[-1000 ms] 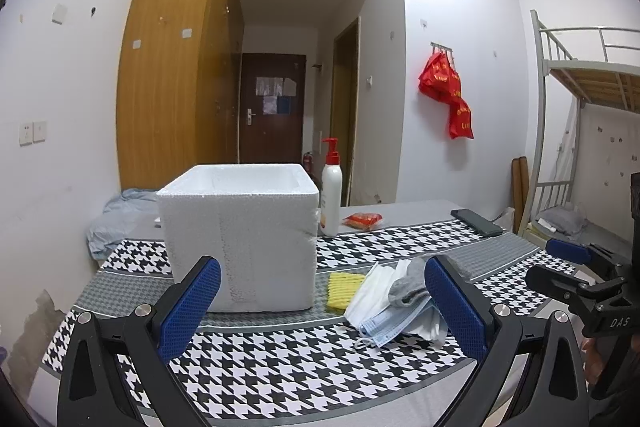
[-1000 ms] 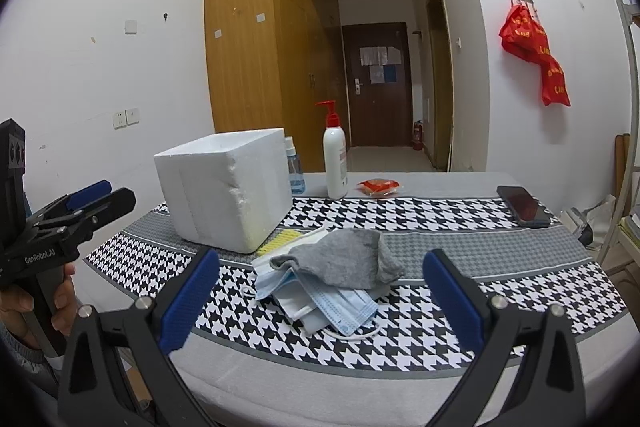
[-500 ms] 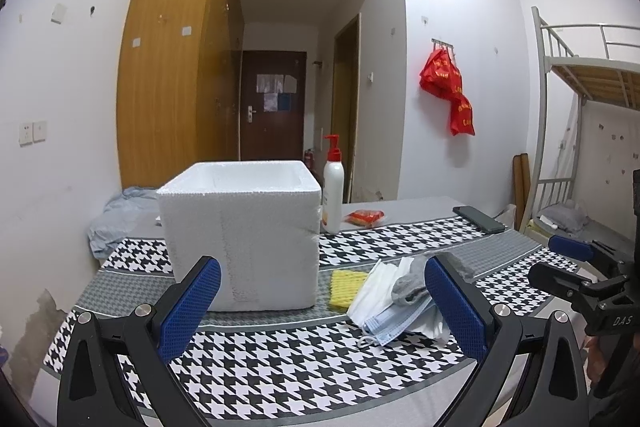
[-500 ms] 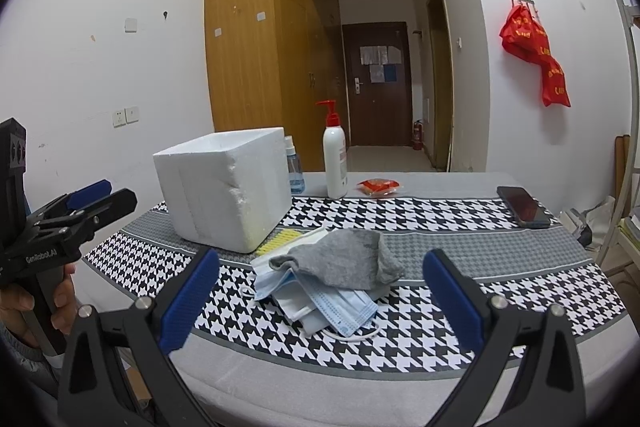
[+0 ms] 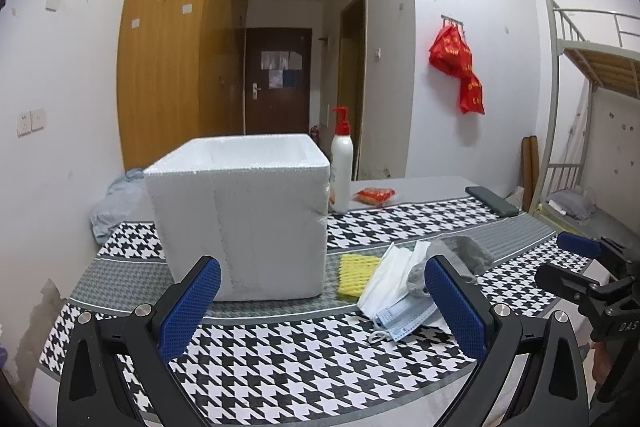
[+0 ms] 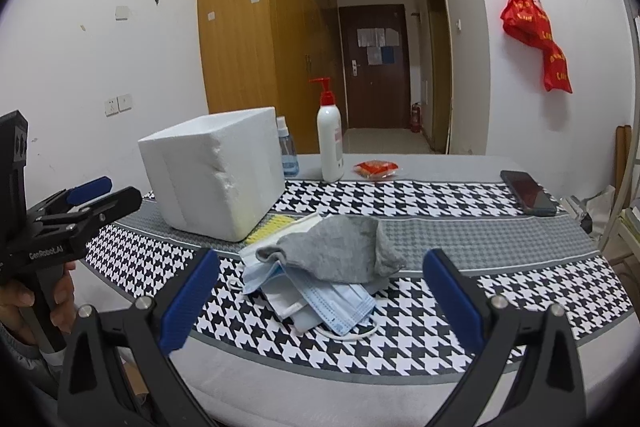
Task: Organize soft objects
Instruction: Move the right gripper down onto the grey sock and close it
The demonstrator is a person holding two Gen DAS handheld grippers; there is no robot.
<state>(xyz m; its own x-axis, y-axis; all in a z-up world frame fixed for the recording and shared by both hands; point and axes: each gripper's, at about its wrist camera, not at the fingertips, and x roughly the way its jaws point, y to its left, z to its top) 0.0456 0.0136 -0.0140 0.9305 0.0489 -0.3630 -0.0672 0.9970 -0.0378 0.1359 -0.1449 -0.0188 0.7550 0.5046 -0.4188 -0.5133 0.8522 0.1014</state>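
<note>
A pile of soft things lies on the houndstooth table: a grey sock on top of blue and white face masks, with a yellow sponge beside them. The sock and masks also show in the left wrist view. A white foam box with an open top stands left of the pile; it also shows in the right wrist view. My left gripper is open and empty before the box. My right gripper is open and empty, just short of the pile.
A white pump bottle with a red top, a small blue bottle and a red packet stand behind the box. A dark phone lies at the far right. A bunk bed is to the right.
The left gripper's view has shifted slightly; the box and pile sit a little further right and higher in it. The right gripper has barely moved. Both stay open.
</note>
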